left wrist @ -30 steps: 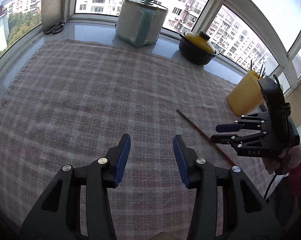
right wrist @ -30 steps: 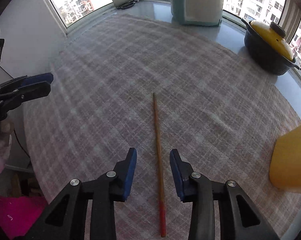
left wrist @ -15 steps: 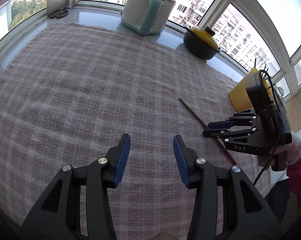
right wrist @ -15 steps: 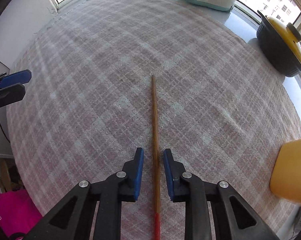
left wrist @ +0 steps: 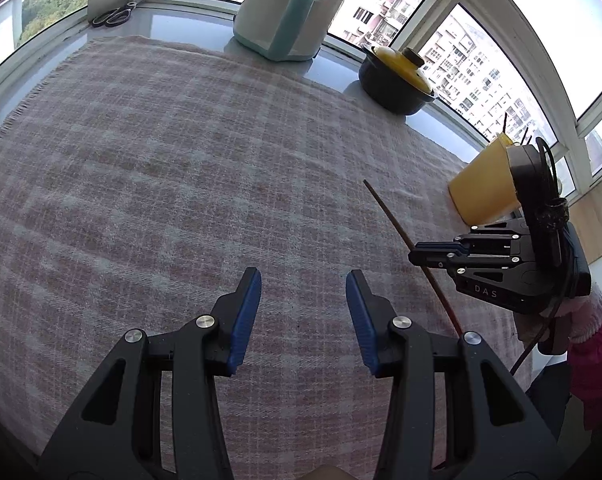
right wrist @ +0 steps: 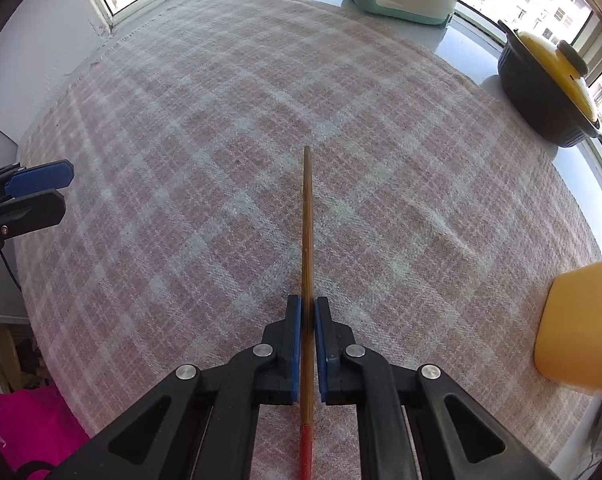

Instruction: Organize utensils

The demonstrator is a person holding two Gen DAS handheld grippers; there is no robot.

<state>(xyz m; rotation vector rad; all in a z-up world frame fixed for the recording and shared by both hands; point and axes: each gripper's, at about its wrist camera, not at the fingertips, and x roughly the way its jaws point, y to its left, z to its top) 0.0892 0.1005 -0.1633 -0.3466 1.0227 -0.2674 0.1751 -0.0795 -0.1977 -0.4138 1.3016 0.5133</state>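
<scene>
A long brown chopstick (right wrist: 307, 224) with a red end lies on the checked cloth. My right gripper (right wrist: 308, 316) is shut on the chopstick near its red end, low at the cloth; it also shows in the left wrist view (left wrist: 415, 256), with the chopstick (left wrist: 389, 210) running through it. My left gripper (left wrist: 303, 296) is open and empty above the cloth, left of the right one. A yellow utensil holder (left wrist: 481, 184) with several sticks in it stands at the right; it also shows in the right wrist view (right wrist: 581, 324).
A checked tablecloth (left wrist: 161, 160) covers the table. A white and teal cooker (left wrist: 289, 12) and a dark pot with a yellow lid (left wrist: 397, 80) stand on the windowsill behind. Scissors (left wrist: 113, 16) lie at the far left of the sill.
My right gripper has come down over the chopstick and closed its jaws on it. My left gripper has stayed open and shifted only a little.
</scene>
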